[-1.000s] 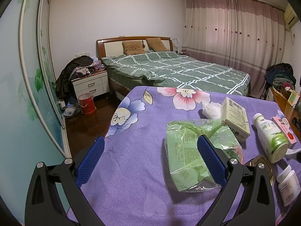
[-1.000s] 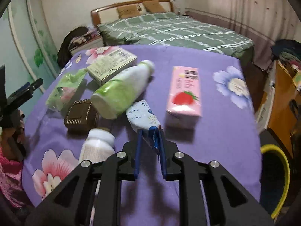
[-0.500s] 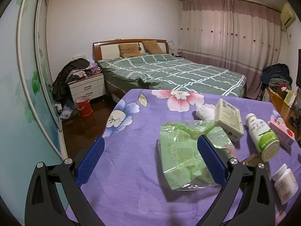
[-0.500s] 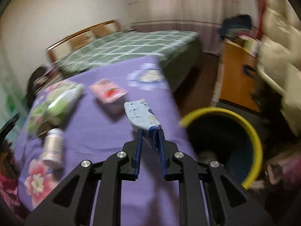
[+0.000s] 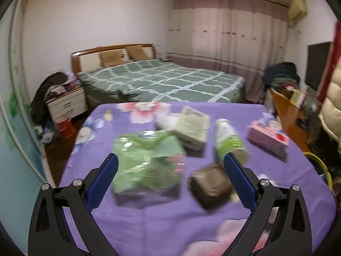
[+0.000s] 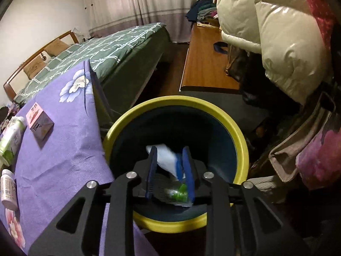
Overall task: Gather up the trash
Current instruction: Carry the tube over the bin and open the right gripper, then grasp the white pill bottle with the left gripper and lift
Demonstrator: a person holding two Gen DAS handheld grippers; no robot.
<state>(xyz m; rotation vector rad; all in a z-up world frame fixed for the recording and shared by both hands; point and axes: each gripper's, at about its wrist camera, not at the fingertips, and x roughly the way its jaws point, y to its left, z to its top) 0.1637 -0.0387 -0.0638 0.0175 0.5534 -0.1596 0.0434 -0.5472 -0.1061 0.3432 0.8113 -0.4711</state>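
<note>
Right gripper now over the yellow-rimmed bin — jaws just opening, white-blue packet slipping free; first item nearly binned. Left gripper open, empty.

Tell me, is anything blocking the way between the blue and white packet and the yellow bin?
Nothing visible does. The right gripper hangs over the open mouth of the yellow-rimmed bin, and its jaws have just been opening around the blue and white packet, still between them. Below it lies only trash already inside.
</note>
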